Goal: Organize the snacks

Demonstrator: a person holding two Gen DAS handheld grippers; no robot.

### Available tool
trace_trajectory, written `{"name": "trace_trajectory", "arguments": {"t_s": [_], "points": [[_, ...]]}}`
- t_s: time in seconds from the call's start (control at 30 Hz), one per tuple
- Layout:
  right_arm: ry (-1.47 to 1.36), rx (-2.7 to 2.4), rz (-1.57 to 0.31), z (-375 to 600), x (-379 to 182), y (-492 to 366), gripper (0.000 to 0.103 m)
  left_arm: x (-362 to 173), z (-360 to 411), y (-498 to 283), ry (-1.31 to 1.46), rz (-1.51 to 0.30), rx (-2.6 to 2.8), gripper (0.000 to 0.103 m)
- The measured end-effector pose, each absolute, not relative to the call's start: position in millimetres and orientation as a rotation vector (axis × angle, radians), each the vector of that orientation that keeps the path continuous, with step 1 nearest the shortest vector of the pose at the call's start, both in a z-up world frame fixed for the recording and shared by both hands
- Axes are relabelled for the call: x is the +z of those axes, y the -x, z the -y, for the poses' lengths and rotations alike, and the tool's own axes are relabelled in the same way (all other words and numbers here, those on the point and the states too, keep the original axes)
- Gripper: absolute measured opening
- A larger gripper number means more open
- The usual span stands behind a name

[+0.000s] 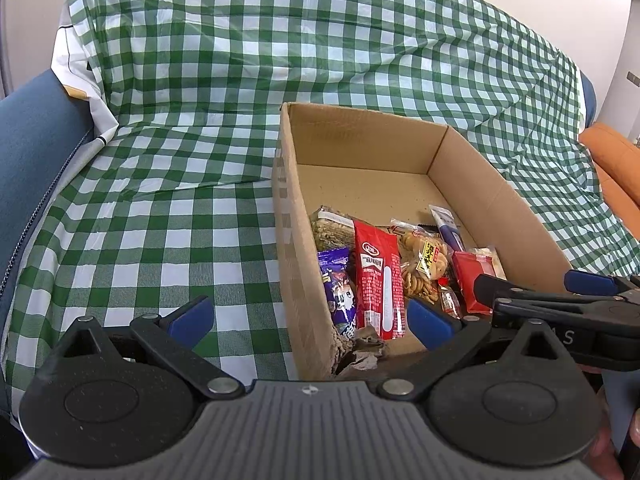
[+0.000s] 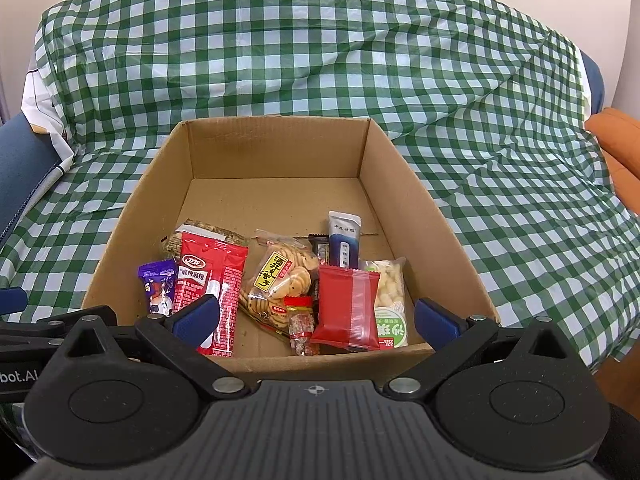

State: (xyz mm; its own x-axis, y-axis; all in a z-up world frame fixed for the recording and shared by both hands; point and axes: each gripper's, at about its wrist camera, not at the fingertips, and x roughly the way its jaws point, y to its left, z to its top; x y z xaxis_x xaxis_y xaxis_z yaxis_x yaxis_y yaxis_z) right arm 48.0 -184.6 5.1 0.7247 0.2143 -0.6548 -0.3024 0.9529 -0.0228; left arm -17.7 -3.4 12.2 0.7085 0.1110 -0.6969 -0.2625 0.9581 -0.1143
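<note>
Snacks sit bunched at the near end of the cardboard box (image 2: 440,216), which rests on a green checked cloth (image 2: 320,60); none lies outside it in either view. Both tongs are spread wide and empty: the left gripper (image 1: 310,320) straddles the box's torn near-left corner, the right gripper (image 2: 316,318) hangs over the near wall.

Left to right in the right wrist view: a purple packet (image 2: 158,286) with a cartoon figure, its writing too small to read; a long red packet (image 2: 210,288) with a round white logo and Chinese characters I cannot make out; a clear biscuit bag (image 2: 280,284) with a yellow label of black characters; a small red-topped sachet (image 2: 300,320); a plain red packet (image 2: 348,308); a blue-and-white tube-like pack (image 2: 344,240); a clear bag of pale pieces (image 2: 390,300) with a green label.

My worry is the overlap: closing on one slick wrapper could drag a neighbour, and the left tongs may snag that ragged corner.
</note>
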Motion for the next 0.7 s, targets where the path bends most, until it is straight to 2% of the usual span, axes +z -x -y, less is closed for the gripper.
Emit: {"name": "trace_trajectory", "arguments": {"t_s": [0.7], "points": [[0.119, 0.277, -0.721, 185.7, 3.3, -50.4, 0.102, 12.4, 2.4, 13.9, 0.214, -0.745, 0.21, 0.103]]}}
